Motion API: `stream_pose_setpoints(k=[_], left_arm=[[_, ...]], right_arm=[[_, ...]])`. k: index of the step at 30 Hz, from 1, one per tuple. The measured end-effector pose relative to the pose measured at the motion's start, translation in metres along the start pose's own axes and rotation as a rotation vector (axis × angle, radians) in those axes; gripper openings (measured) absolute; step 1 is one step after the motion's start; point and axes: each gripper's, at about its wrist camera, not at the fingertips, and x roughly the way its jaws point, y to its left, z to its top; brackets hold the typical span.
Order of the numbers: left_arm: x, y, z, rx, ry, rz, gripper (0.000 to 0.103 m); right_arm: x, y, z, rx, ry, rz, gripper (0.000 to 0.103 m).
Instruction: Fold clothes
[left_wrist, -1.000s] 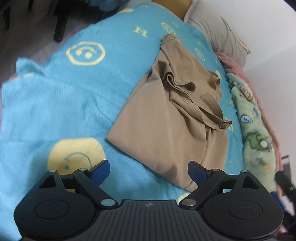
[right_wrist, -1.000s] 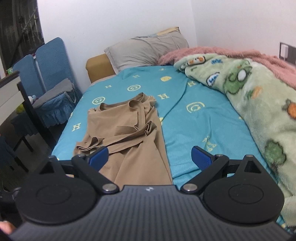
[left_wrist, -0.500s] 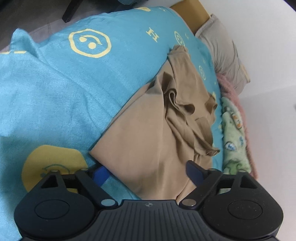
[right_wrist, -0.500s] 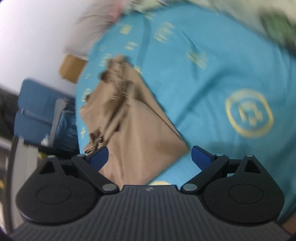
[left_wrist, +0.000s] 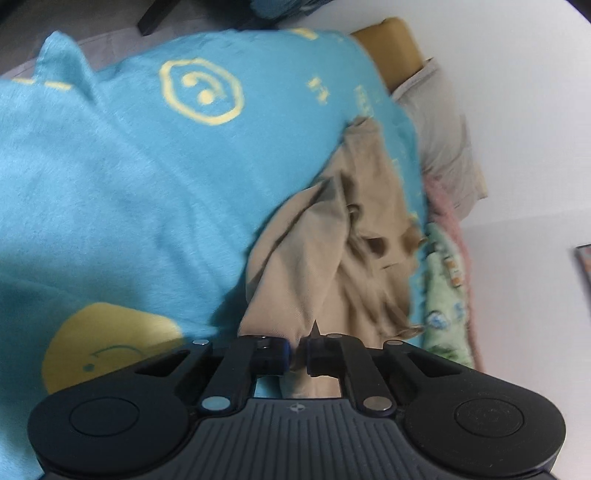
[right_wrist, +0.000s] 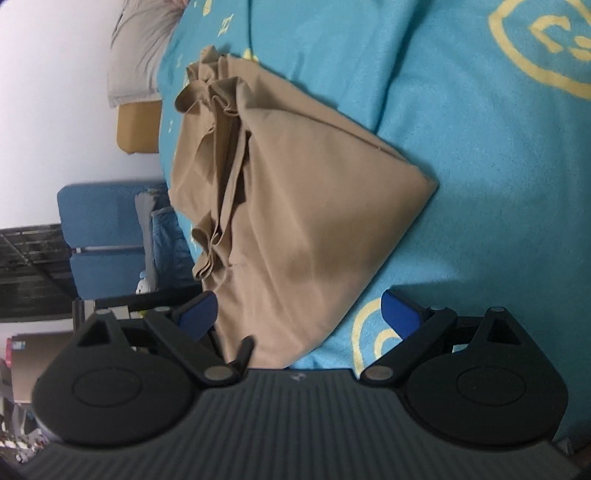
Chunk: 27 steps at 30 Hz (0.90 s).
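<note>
A tan garment (left_wrist: 332, 266) lies partly folded on a blue bed cover (left_wrist: 129, 206) with yellow symbols. My left gripper (left_wrist: 297, 350) is shut on the garment's near hem, and the cloth bunches up from between its pads. In the right wrist view the same tan garment (right_wrist: 295, 206) spreads in front of my right gripper (right_wrist: 299, 314). Its jaws stand wide and are just starting to close, with the garment's near corner lying between the blue pads (right_wrist: 399, 310) and neither pad pressing on it.
A grey pillow (left_wrist: 443, 136) and a tan headboard (left_wrist: 391, 48) lie at the bed's far end. A green patterned blanket (left_wrist: 443, 295) runs along the wall side. Blue chairs (right_wrist: 99, 236) and a dark table (right_wrist: 33, 254) stand beside the bed.
My left gripper closed onto the garment's near hem, pulling the cloth into a ridge. My right gripper dropped toward the bed and rolled strongly, so the garment's corner now lies between its jaws.
</note>
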Motion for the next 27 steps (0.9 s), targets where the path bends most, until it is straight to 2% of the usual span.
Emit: stream_pose_setpoints(k=[1, 5, 7, 9, 14, 16, 21, 27], left_arm=[[-0.004, -0.004, 0.000, 0.010, -0.014, -0.026, 0.007], [-0.015, -0.014, -0.002, 0.052, -0.050, -0.095, 0.007], [-0.017, -0.017, -0.002, 0.061, -0.061, -0.107, 0.007], [-0.017, -0.018, -0.002, 0.057, -0.068, -0.112, 0.007], [-0.027, -0.027, -0.007, 0.100, -0.098, -0.131, 0.007], [-0.043, -0.031, -0.011, 0.125, -0.126, -0.164, 0.006], [-0.073, -0.052, -0.021, 0.144, -0.178, -0.231, 0.005], [-0.139, -0.065, -0.051, 0.150, -0.198, -0.274, 0.005]], right_arm=[[-0.003, 0.000, 0.002, -0.007, -0.031, -0.007, 0.081], [-0.016, 0.002, 0.011, -0.025, -0.148, -0.032, 0.061], [-0.018, 0.009, 0.012, -0.075, -0.172, -0.041, 0.024], [-0.020, 0.016, 0.013, -0.125, -0.196, -0.050, 0.012], [-0.039, 0.042, 0.008, -0.264, -0.270, 0.005, 0.009], [-0.047, 0.050, 0.009, -0.311, -0.293, 0.028, 0.008], [-0.076, 0.070, 0.008, -0.347, -0.337, 0.104, 0.007], [-0.136, 0.083, -0.017, -0.397, -0.339, 0.166, 0.007]])
